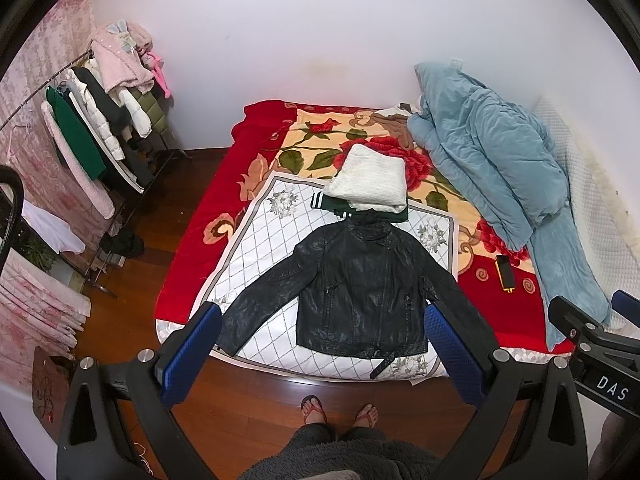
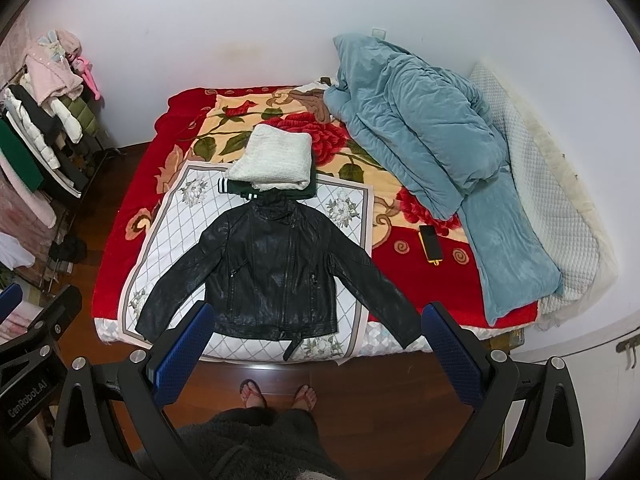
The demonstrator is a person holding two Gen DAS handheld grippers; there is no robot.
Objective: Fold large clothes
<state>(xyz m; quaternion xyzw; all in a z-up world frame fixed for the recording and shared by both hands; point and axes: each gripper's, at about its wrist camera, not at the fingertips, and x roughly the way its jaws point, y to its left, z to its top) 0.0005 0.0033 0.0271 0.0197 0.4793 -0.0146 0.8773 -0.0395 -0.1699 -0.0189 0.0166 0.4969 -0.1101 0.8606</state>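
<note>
A black leather jacket [image 1: 360, 284] lies flat, front up, sleeves spread, on a white diamond-pattern cloth [image 1: 264, 236] at the bed's near edge; it also shows in the right wrist view [image 2: 276, 276]. Behind its collar sits a folded white fuzzy garment [image 1: 370, 180] on a folded green one with white stripes [image 1: 324, 202]. My left gripper [image 1: 320, 350] is open and empty, held high above the floor in front of the bed. My right gripper [image 2: 316, 348] is open and empty, at the same height, to the right of the left one.
A red floral blanket [image 1: 224, 184] covers the bed. A blue quilt [image 1: 492, 160] is heaped at the right, with a phone [image 1: 505, 273] beside it. A clothes rack [image 1: 92, 120] stands at the left. The person's sandalled feet [image 1: 340, 412] stand on the wooden floor.
</note>
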